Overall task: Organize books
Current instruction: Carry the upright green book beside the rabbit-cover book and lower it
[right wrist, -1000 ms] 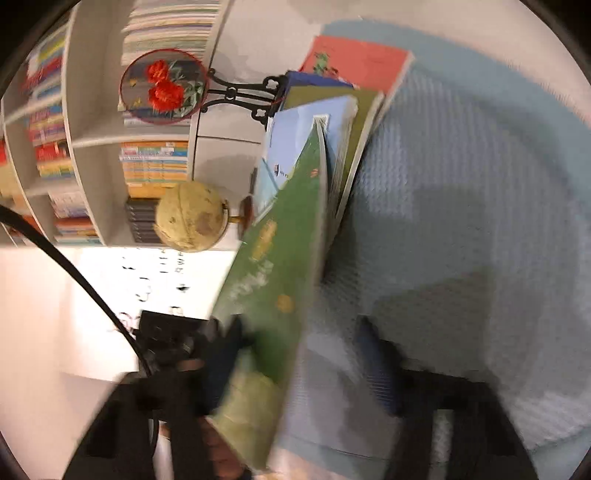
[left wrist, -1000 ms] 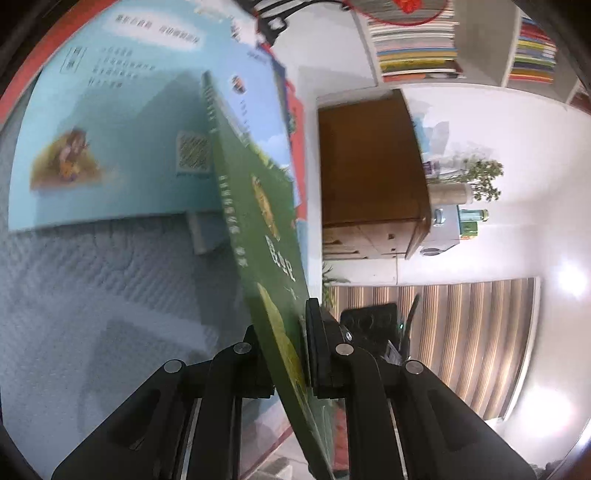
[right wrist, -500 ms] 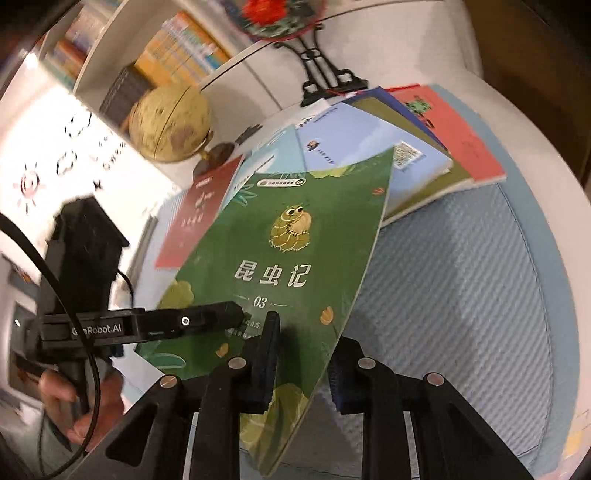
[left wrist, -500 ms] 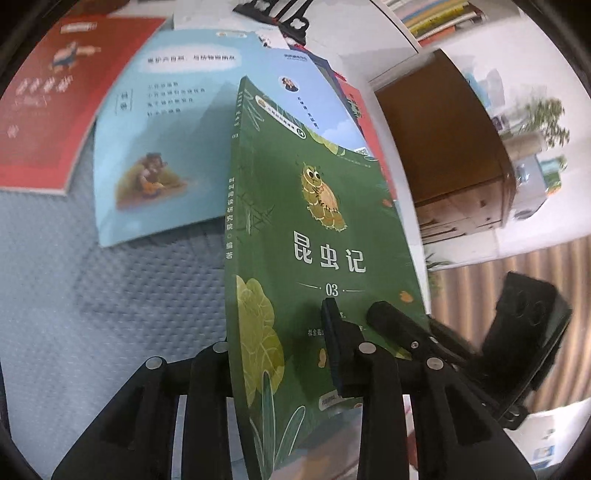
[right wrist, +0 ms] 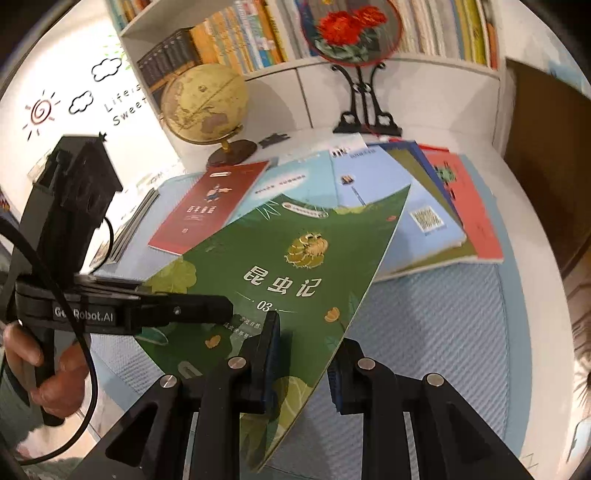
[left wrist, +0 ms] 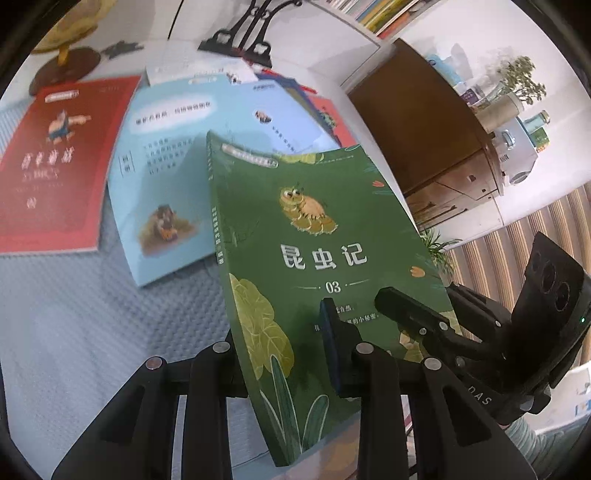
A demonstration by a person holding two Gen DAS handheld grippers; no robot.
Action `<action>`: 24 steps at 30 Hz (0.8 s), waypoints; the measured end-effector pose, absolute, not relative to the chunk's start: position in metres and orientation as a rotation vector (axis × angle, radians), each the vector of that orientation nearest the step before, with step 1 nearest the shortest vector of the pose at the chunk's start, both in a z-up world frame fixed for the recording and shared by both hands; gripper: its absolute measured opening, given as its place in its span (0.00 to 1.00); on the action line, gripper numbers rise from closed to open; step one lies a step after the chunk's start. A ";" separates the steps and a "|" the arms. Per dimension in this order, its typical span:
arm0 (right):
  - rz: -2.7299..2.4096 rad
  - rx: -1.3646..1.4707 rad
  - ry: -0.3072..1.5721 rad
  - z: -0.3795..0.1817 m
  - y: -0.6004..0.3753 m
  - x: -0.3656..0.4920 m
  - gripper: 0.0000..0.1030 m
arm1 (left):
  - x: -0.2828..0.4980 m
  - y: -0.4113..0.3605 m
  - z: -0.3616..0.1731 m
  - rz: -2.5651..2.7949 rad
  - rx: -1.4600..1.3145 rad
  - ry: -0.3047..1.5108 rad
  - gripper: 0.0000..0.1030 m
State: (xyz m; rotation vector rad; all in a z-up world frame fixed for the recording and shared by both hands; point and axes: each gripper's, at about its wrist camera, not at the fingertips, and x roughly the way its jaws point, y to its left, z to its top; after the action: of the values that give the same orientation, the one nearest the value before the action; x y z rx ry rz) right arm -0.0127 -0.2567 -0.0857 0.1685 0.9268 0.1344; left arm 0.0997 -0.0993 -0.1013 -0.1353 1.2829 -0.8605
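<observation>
A round white table (right wrist: 509,206) carries a blue-grey textured mat (left wrist: 74,314), with a white bookshelf (right wrist: 295,70) full of books behind it and a brown wooden cabinet (left wrist: 417,129) off to one side. On the mat lies a loose fan of books: a red book (left wrist: 51,173) at the near left edge of the spread, a light blue book (left wrist: 177,155) overlapping beside it, and further books under and past that one, ending in a coral-red cover (right wrist: 465,206) at the far side. A yellowed globe (right wrist: 205,103) on a dark stand sits at the table's back edge, next to a round red-flower ornament (right wrist: 351,29) on a black stand.

The green book (left wrist: 314,251) is held up off the mat, tilted, its front cover facing both cameras, above the spread of books. Both grippers hold it by its lower edge. The left gripper (left wrist: 280,354) has the book between its fingers near the spine corner, its jaws closing, the right-hand pad lying against the cover. The right gripper (right wrist: 303,354) is pinched tight on the lower corner by the open page edge, one pad on the cover and the other behind it. A hand (right wrist: 44,373) grips the handle of the left gripper, seen from the right wrist view.
</observation>
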 end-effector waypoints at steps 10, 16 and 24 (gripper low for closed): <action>0.154 0.107 0.861 -0.043 -0.221 -0.002 0.21 | 0.110 -0.063 -0.064 -0.854 -0.182 1.188 0.24; 0.221 0.068 0.798 -0.011 -0.171 0.024 0.22 | 0.124 0.002 -0.031 -0.786 -0.257 1.093 0.24; 0.370 0.076 0.764 0.007 -0.057 0.083 0.22 | 0.153 0.127 -0.003 -0.642 -0.305 0.998 0.24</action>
State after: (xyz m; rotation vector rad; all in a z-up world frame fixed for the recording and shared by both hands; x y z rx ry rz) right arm 0.0829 -0.0567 0.0066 0.0759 0.7643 0.3704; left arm 0.1532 0.1275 -0.0029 -0.3049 0.9984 -0.6422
